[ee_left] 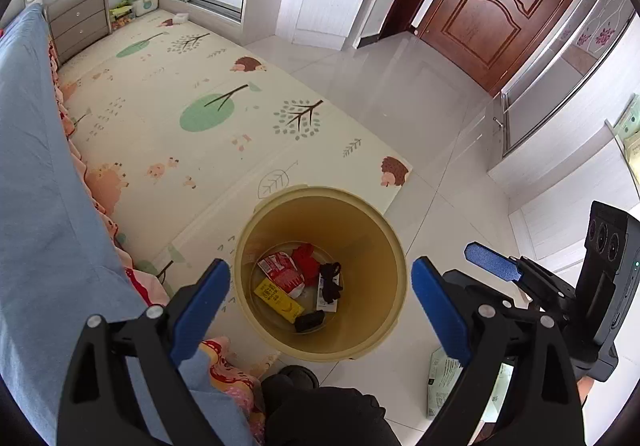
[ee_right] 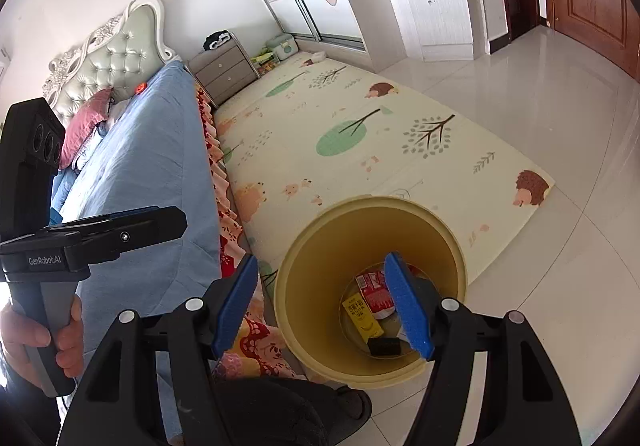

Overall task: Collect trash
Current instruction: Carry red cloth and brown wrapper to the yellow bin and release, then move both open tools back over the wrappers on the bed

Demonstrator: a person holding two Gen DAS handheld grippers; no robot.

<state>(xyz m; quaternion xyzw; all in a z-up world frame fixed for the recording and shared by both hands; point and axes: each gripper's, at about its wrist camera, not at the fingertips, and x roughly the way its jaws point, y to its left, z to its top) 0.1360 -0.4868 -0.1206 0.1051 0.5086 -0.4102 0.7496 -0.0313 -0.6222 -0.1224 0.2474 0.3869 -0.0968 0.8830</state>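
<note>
The yellow bin [ee_left: 320, 274] stands on the floor at the edge of the play mat [ee_left: 192, 114], directly ahead of and below both pairs of jaws. Several items already lie on its bottom: a red-and-white wrapper [ee_left: 280, 272], a yellow carton [ee_left: 278, 298], a red crumpled piece [ee_left: 306, 256], a black tangled item [ee_left: 330, 280] and a small black block [ee_left: 309, 320]. Judged from this, part of the collection is done.

At least one item appears to remain. A white printed package [ee_left: 442, 378] lies on the tiled floor [ee_left: 420, 94], below the right finger of the left gripper and outside the bin. Whether it counts as trash cannot be confirmed. No other loose litter shows on the mat or tiles ahead of the jaws.

Left gripper [ee_left: 320, 294]: jaws spread wide, nothing between them, pads touching nothing. The bin opening shows through the gap, well beyond the fingertips.

Right gripper [ee_right: 326, 304]: jaws spread to a moderate width and empty. Its right finger overlaps the bin mouth in the right wrist view but stands above it, clear of the rim and contents. Its left finger lines up with the bed edge [ee_right: 224, 214], without contact.
</note>
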